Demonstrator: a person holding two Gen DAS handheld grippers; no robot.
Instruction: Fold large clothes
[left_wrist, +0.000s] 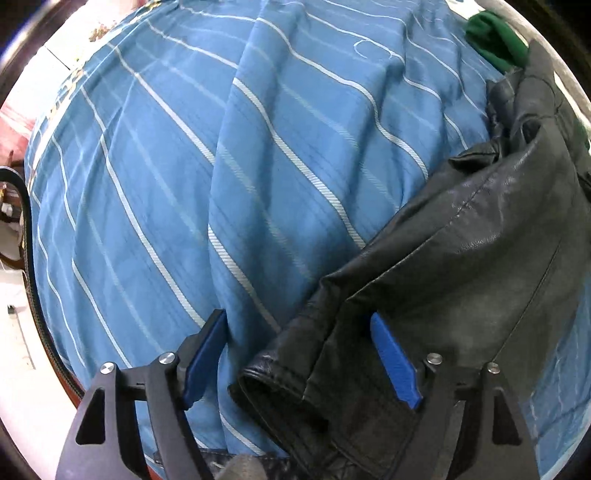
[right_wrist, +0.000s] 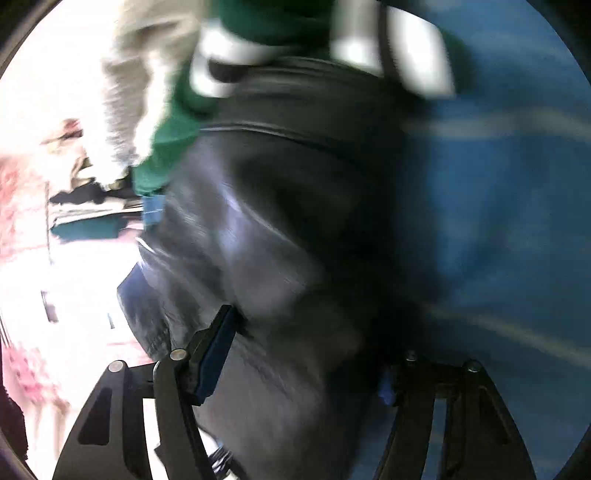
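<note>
A black leather jacket (left_wrist: 461, 251) lies on a blue bedsheet with white stripes (left_wrist: 221, 166). Its sleeve cuff (left_wrist: 273, 384) sits between the blue pads of my left gripper (left_wrist: 299, 332), which is open with the jaws wide apart over the cuff. In the blurred right wrist view the same jacket (right_wrist: 280, 221) fills the middle. My right gripper (right_wrist: 306, 347) is open around a fold of the jacket; its right finger is mostly hidden in dark leather.
A green garment (left_wrist: 495, 33) lies beyond the jacket at the far right, also seen in the right wrist view (right_wrist: 177, 122) beside a beige fluffy item (right_wrist: 136, 74). The bed edge (left_wrist: 33, 277) runs down the left, with white floor beyond.
</note>
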